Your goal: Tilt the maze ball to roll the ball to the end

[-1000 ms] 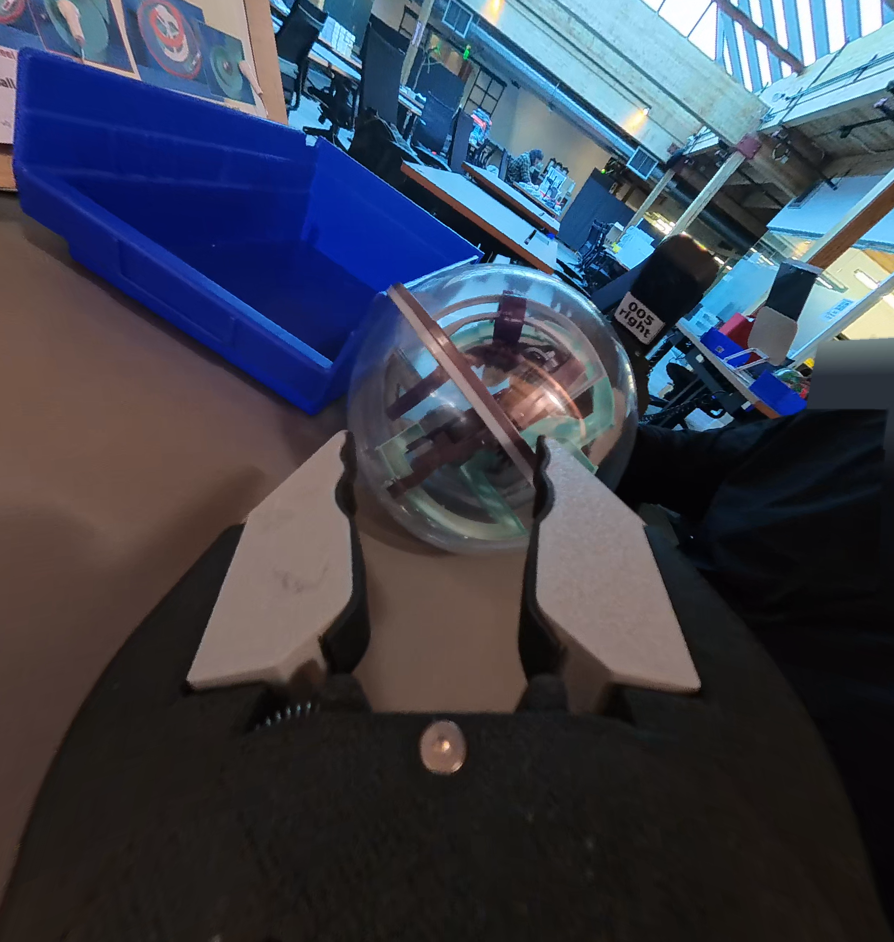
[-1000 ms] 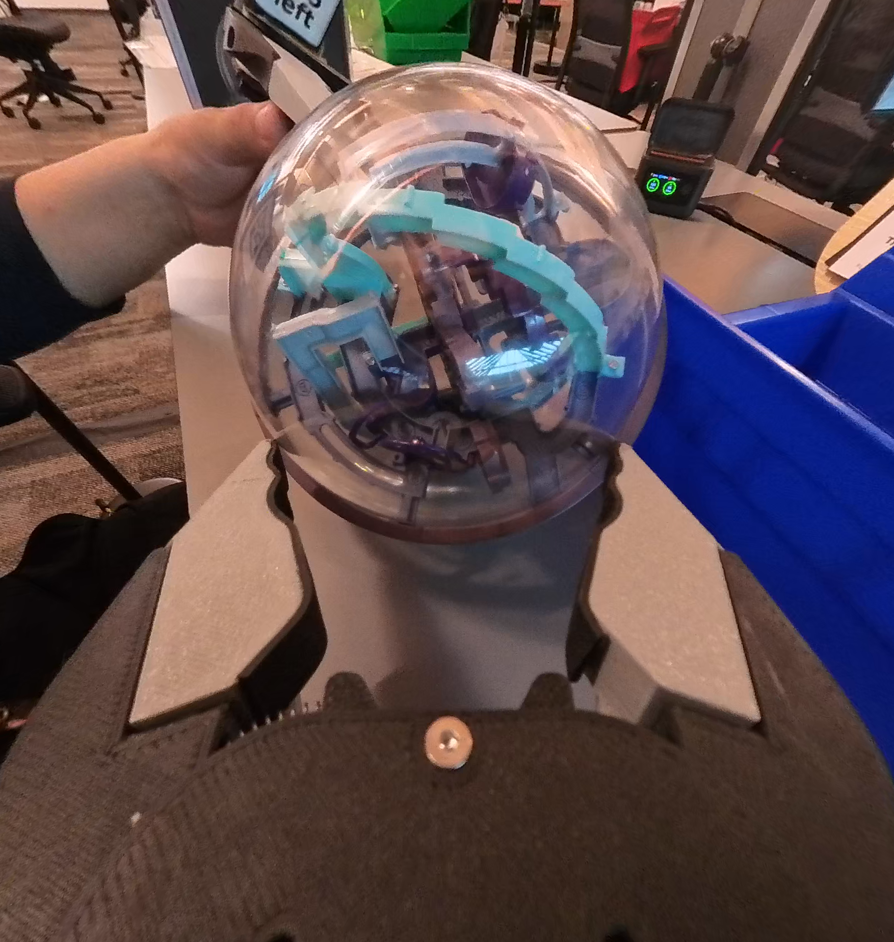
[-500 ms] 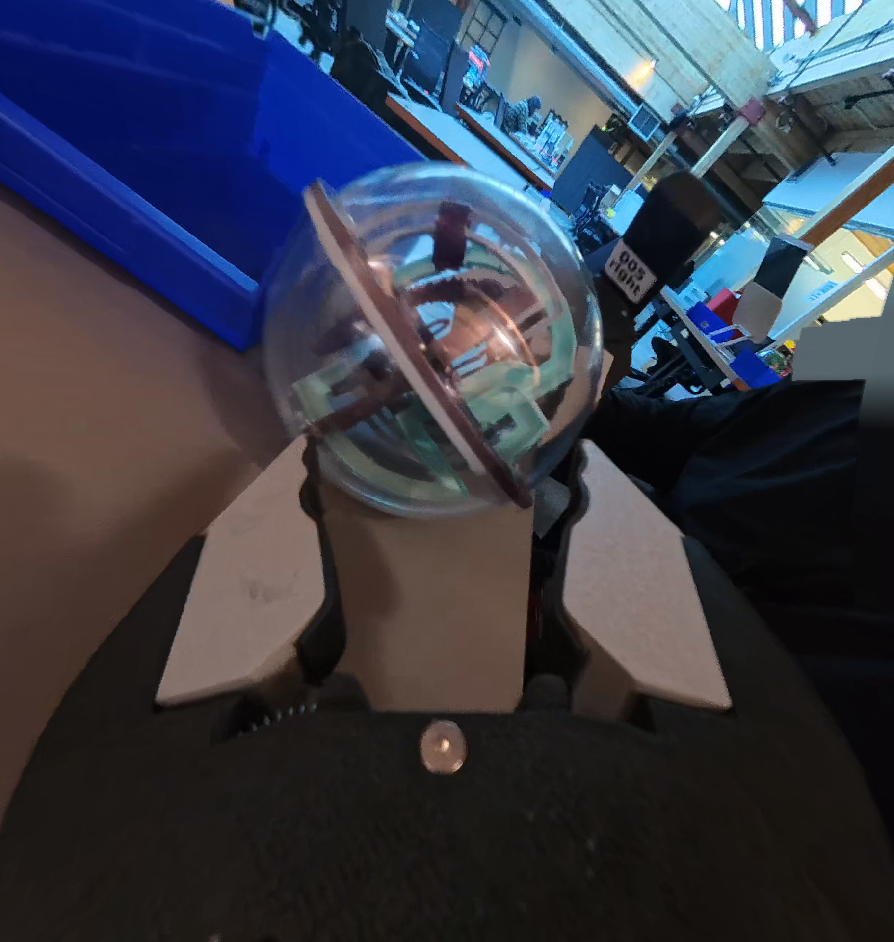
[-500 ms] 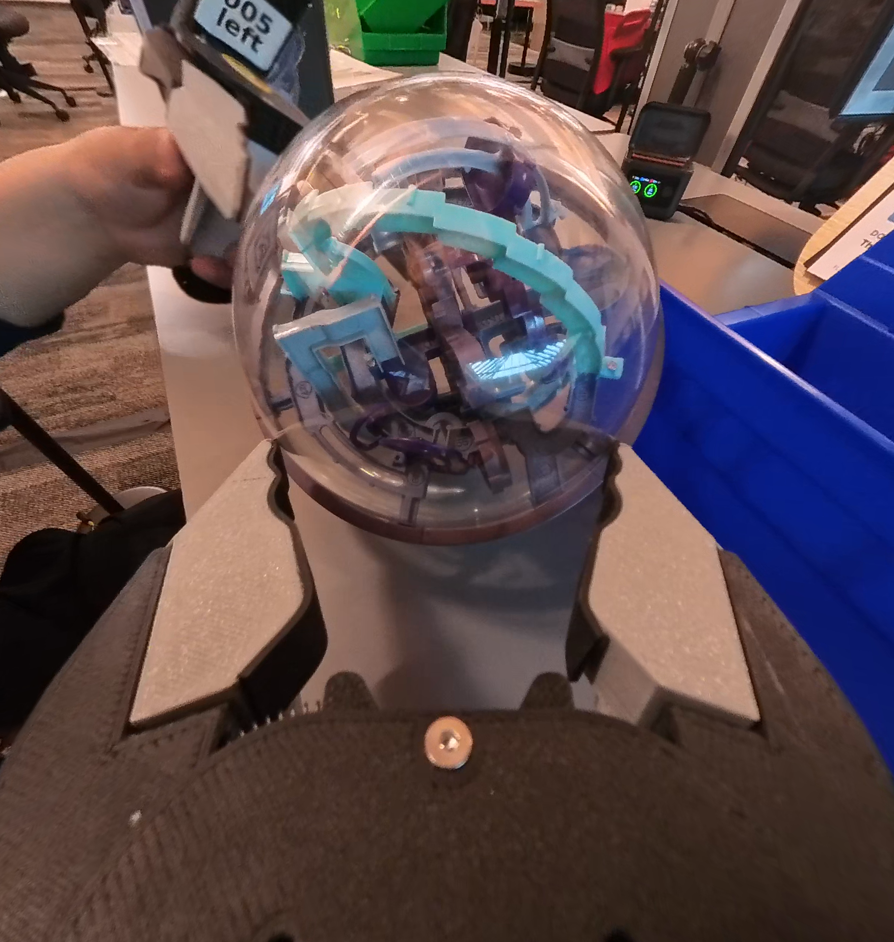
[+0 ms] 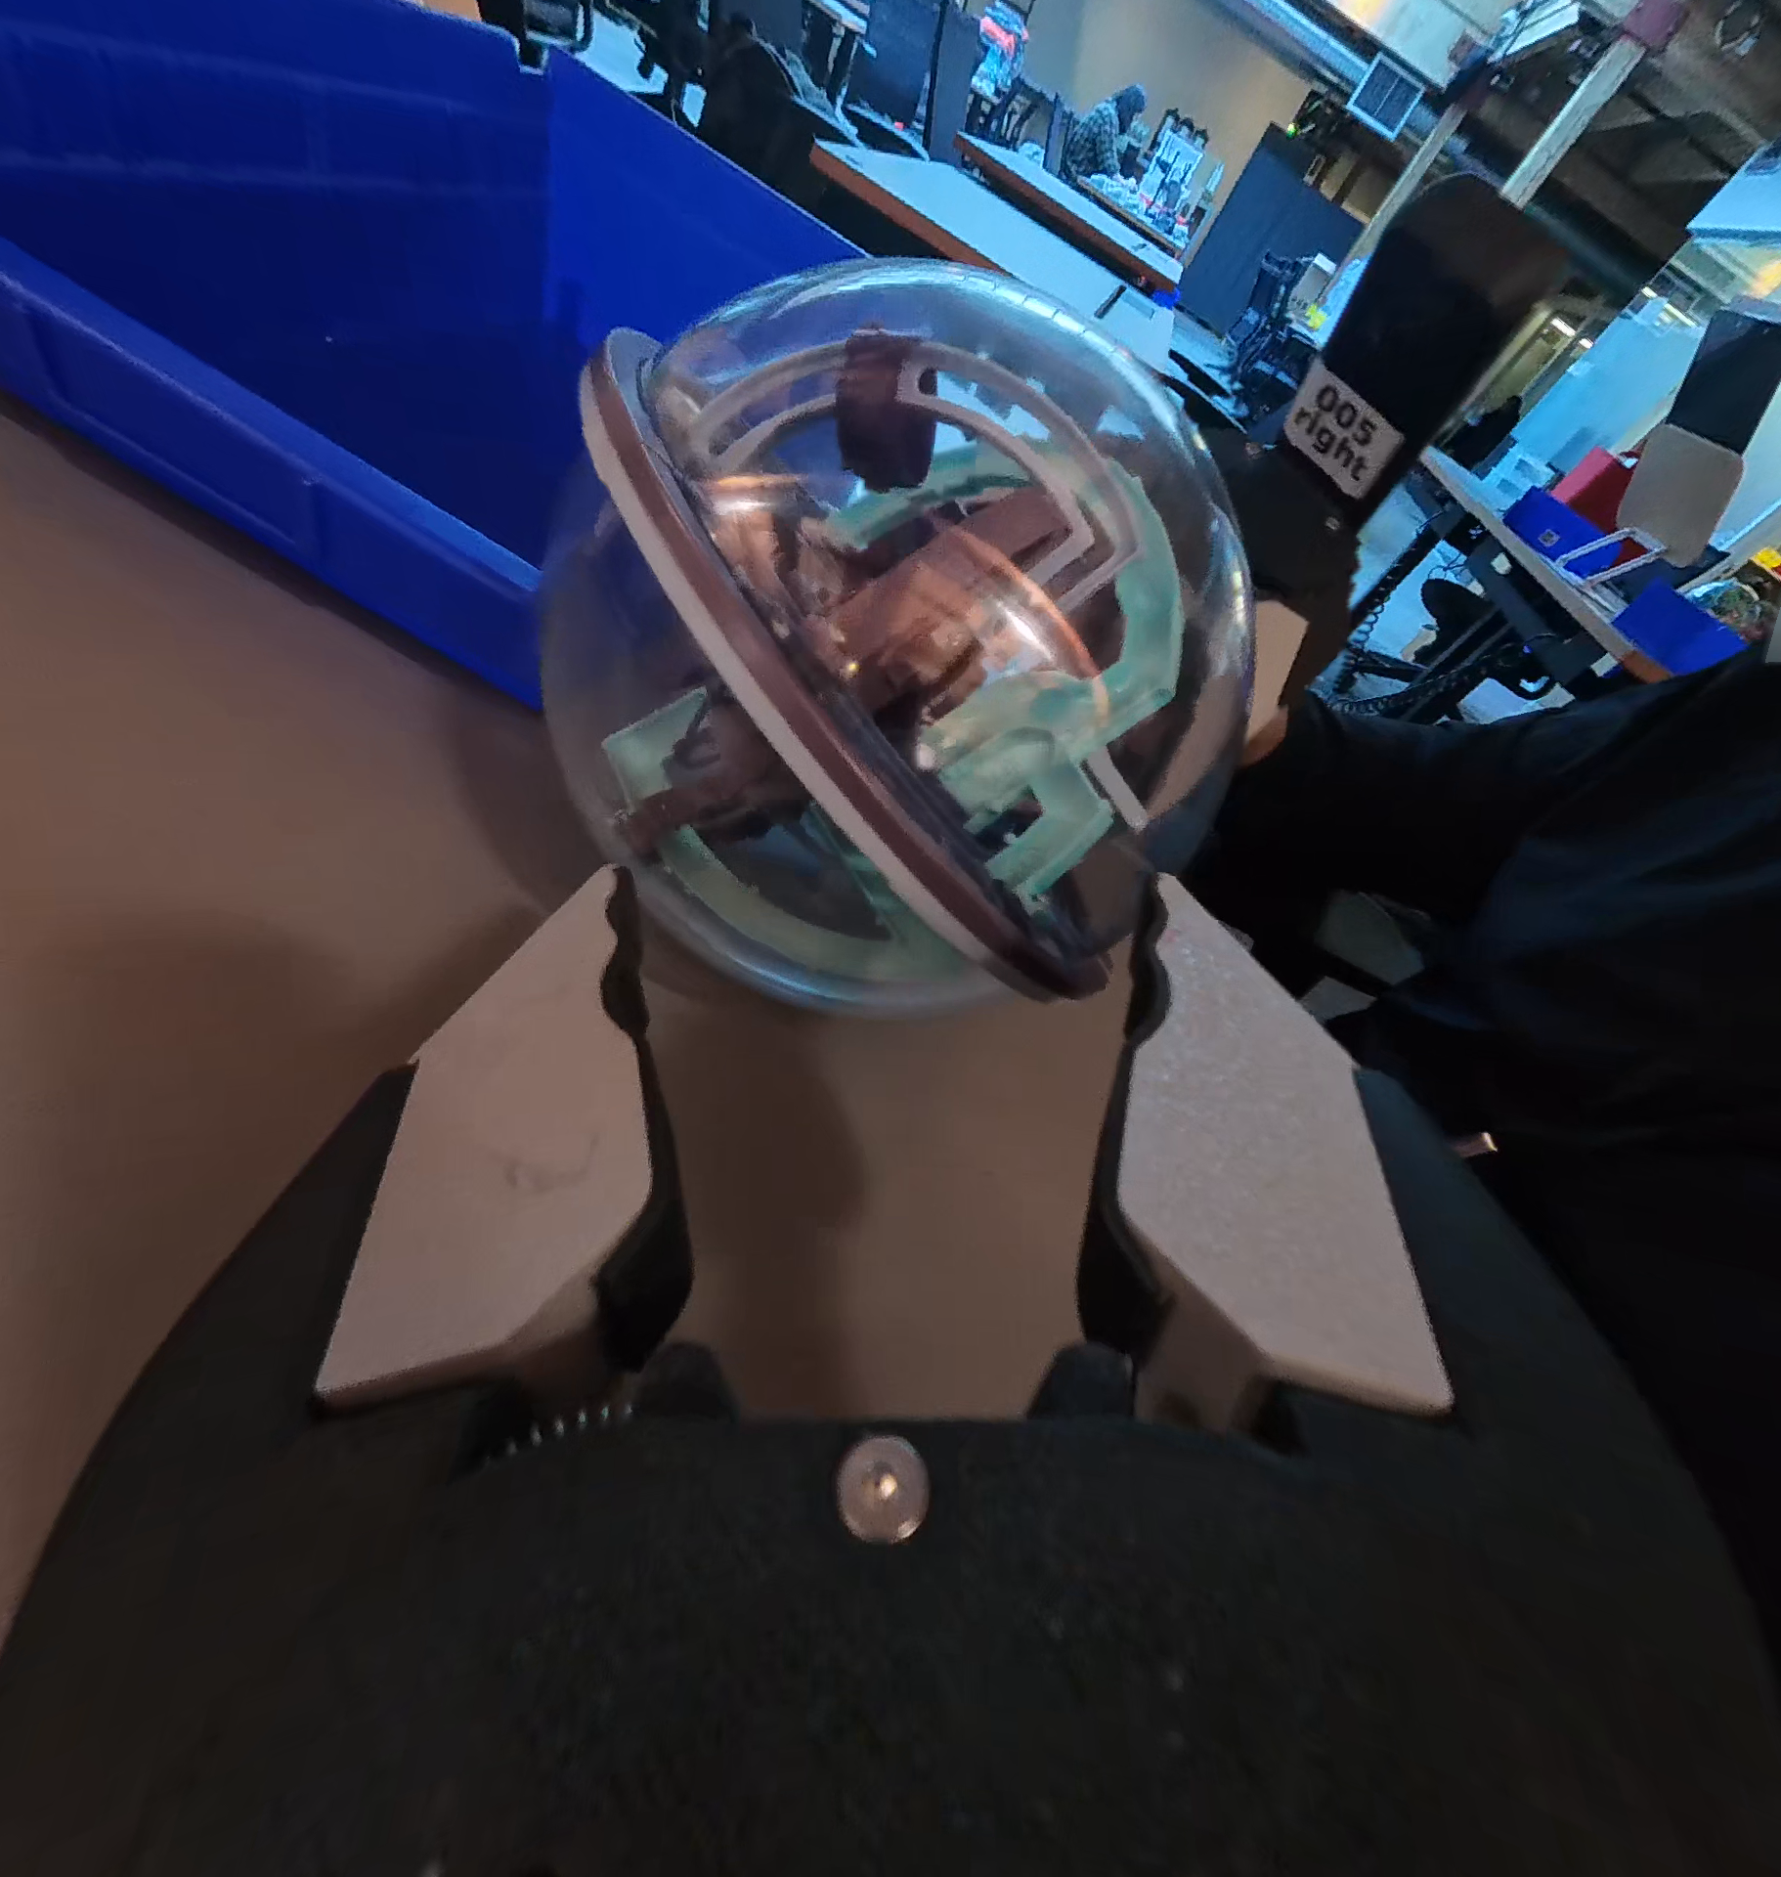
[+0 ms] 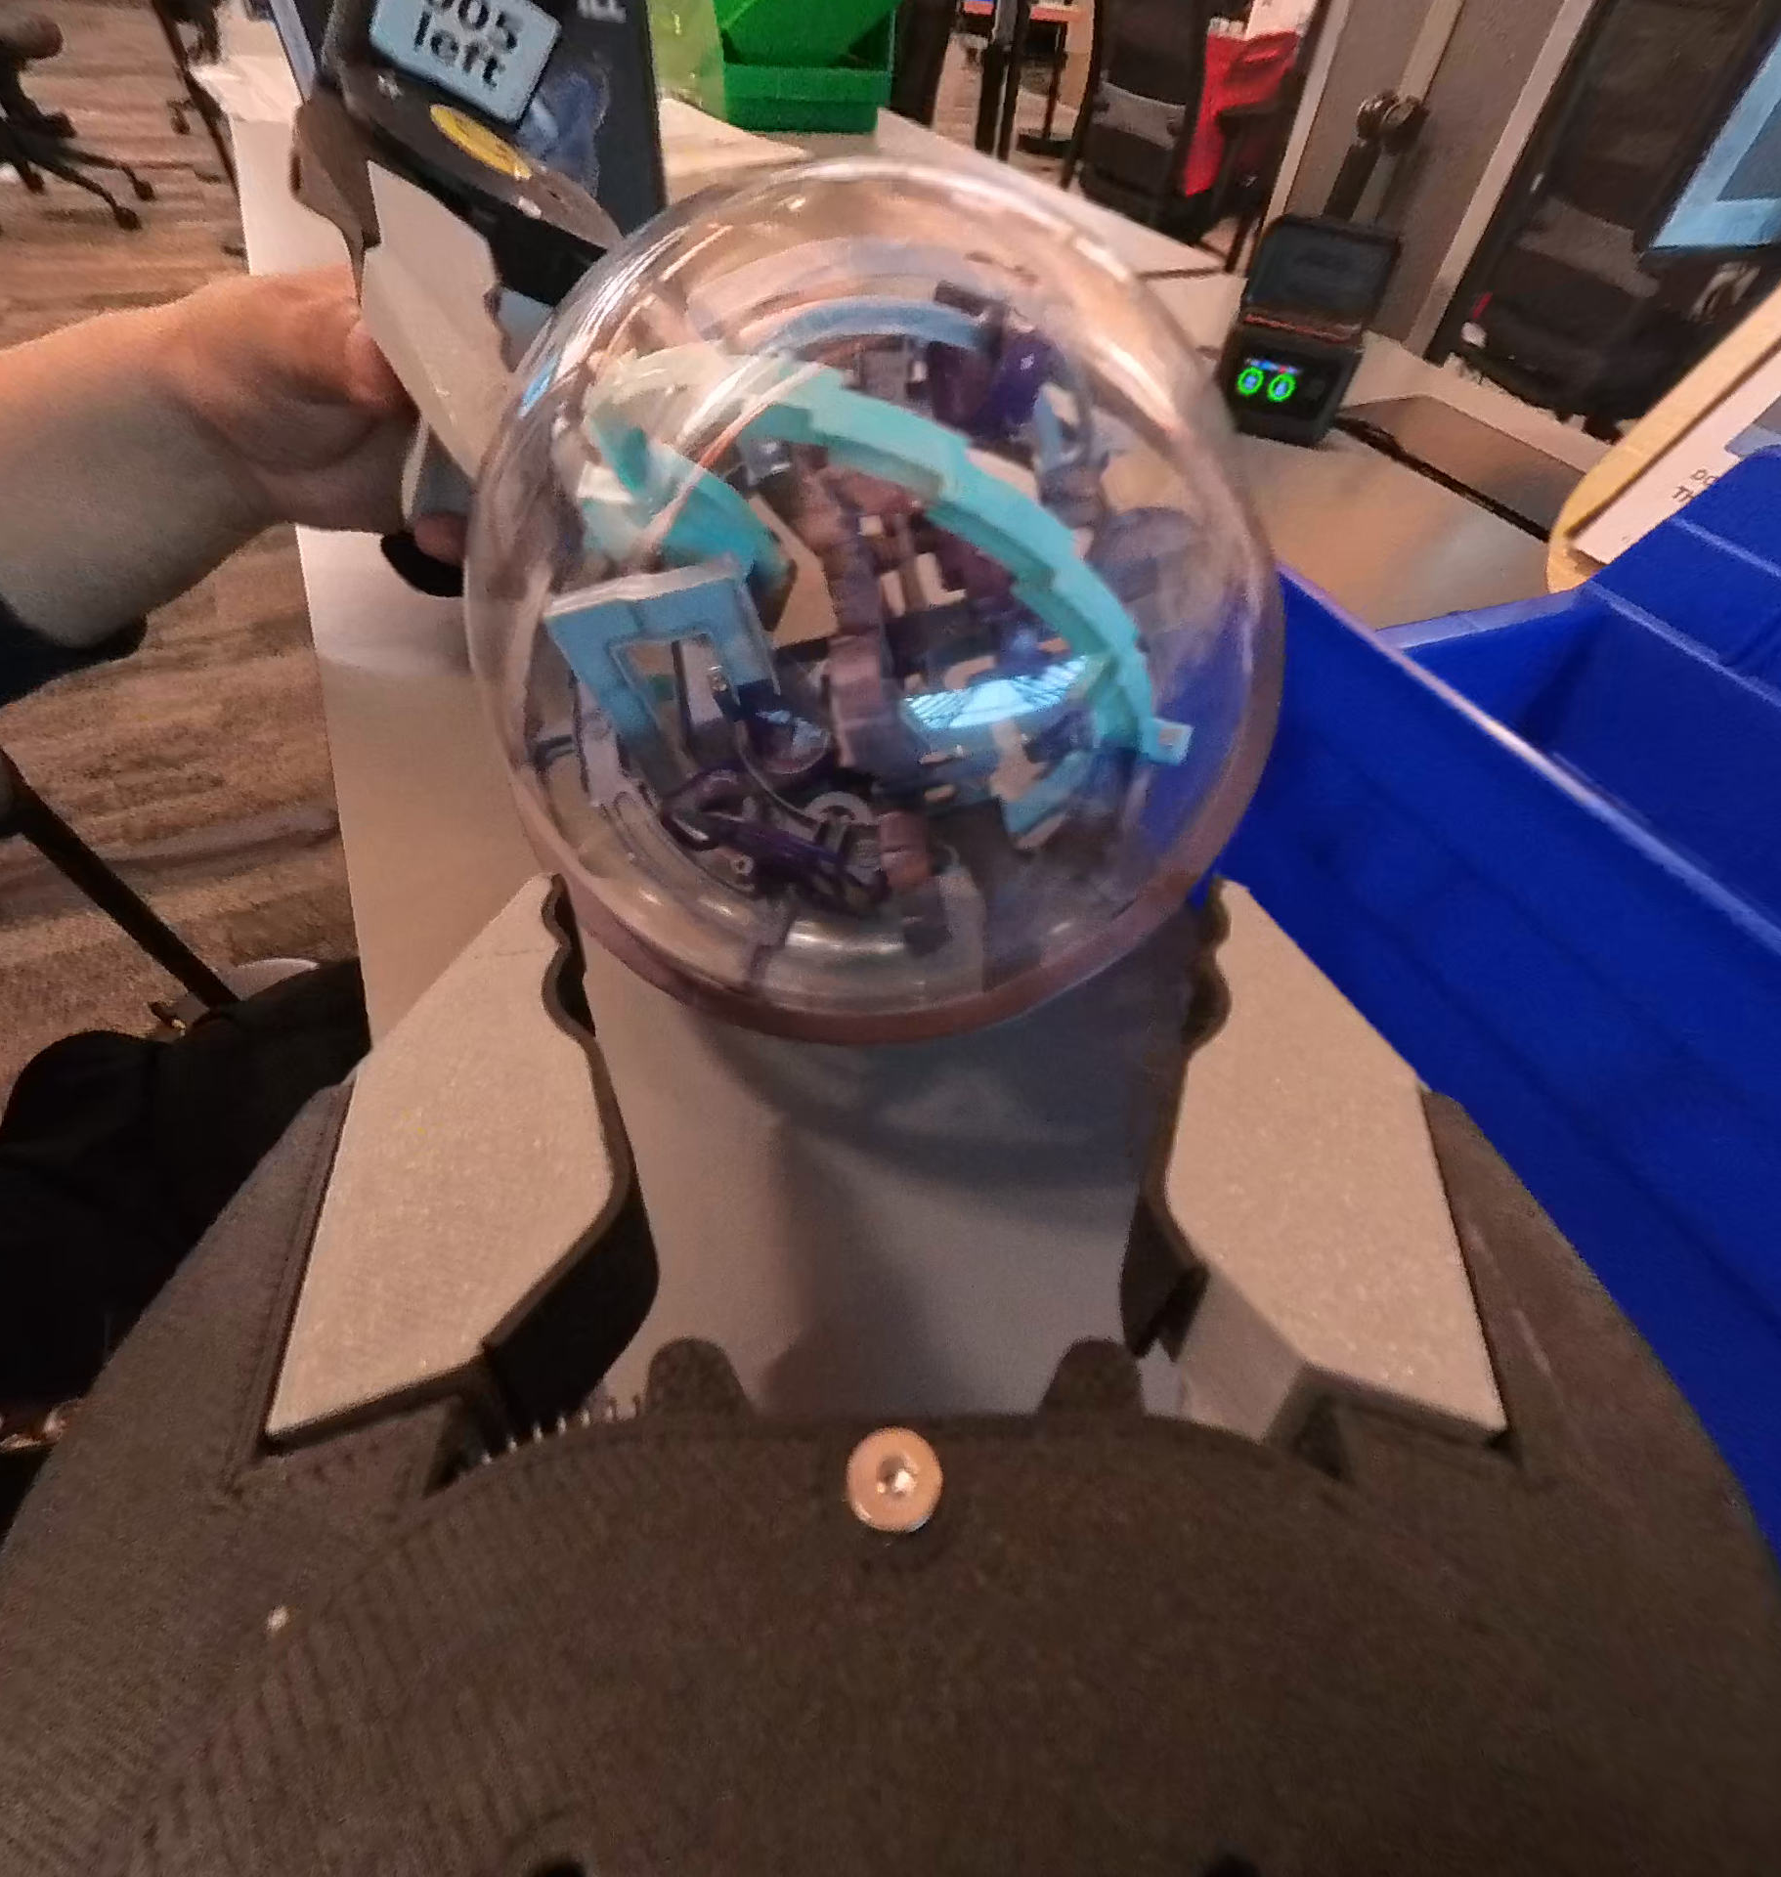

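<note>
Maze ball (image 5: 897,630) was found clear of the table (image 5: 155,813), held in the air between my two grippers, just beside the blue bin (image 5: 308,305). It was a clear sphere with teal and dark purple tracks inside and a dark band (image 5: 815,731) round its middle. In the left wrist view that band ran steeply tilted, from upper left to lower right. My right gripper (image 6: 881,914) stood wide apart with both fingertips set against the lower sides of the sphere at the band, gripping it from below. My left gripper (image 5: 881,894) was likewise spread, and its two fingertips met the shell on either side of the underside. The right wrist view showed one of its fingers lying against the upper left of the sphere, with my hand (image 6: 206,427) behind it. I recorded both as clamped on the sphere. The small rolling ball could not be made out among the tracks. A small black device with green lights (image 6: 1293,335) stood on the table well beyond the sphere, and a green bin (image 6: 805,61) farther off.
</note>
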A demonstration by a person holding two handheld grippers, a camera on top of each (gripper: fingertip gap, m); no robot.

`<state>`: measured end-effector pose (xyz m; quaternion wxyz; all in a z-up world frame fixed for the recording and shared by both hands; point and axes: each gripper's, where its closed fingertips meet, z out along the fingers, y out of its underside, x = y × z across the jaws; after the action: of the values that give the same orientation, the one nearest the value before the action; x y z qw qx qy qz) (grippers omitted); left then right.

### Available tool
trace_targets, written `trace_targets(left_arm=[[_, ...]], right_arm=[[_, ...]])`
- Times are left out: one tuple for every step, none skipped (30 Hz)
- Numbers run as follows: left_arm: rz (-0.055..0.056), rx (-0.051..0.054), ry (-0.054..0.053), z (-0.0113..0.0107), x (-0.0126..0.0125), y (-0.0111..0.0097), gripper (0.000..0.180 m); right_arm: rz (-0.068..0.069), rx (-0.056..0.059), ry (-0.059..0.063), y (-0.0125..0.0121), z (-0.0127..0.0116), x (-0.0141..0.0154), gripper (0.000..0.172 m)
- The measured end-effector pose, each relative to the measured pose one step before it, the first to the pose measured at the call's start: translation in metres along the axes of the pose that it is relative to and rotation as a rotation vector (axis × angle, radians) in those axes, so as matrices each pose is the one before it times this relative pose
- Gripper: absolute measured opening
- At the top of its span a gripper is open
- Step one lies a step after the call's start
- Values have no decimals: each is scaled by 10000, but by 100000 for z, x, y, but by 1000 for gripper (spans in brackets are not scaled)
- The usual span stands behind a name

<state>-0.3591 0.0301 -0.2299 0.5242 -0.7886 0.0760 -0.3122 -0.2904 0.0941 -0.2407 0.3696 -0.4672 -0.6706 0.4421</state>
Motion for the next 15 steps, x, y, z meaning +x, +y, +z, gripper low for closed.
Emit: trace_targets(left_arm=[[22,43,15,-162,-31,-67,92],[-2,30,14,-134,-40,-50,89],[-16,10,3,-101,-74,-3,88],[-23,-5,-13,-40,-98,41,88],[-23,-1,12,3,-69,43,88],[-31,31,56,29,-18,1,88],[-39,30,86,59,19,-1,88],[-39,9,99,87,50,0,87],[-20,-2,89,91,54,5,87],[13,2,49,74,20,-18,88],[36,7,16,29,0,-38,88],[33,-2,15,-8,-18,-15,87],[30,-7,17,-41,-14,-13,86],[31,-7,20,-64,-26,9,84],[37,-11,21,-63,-37,33,82]], right_arm=[[245,145,-55,-141,-309,412,118],[412,164,-154,-149,-328,457,119],[558,187,-317,-168,-327,371,122],[663,223,-549,-216,-286,121,124],[738,216,-705,-216,-250,-49,123],[774,168,-713,-127,-188,-10,122],[788,83,-664,4,-94,87,121],[796,-15,-575,112,-11,193,121],[783,-27,-496,57,18,215,124],[674,76,-523,-189,1,34,124],[491,191,-523,-396,-10,-173,120],[278,171,-374,-404,26,-156,113],[67,1,-140,-210,109,21,106],[-66,-169,84,13,195,221,105],[-109,-232,204,99,254,305,108]])
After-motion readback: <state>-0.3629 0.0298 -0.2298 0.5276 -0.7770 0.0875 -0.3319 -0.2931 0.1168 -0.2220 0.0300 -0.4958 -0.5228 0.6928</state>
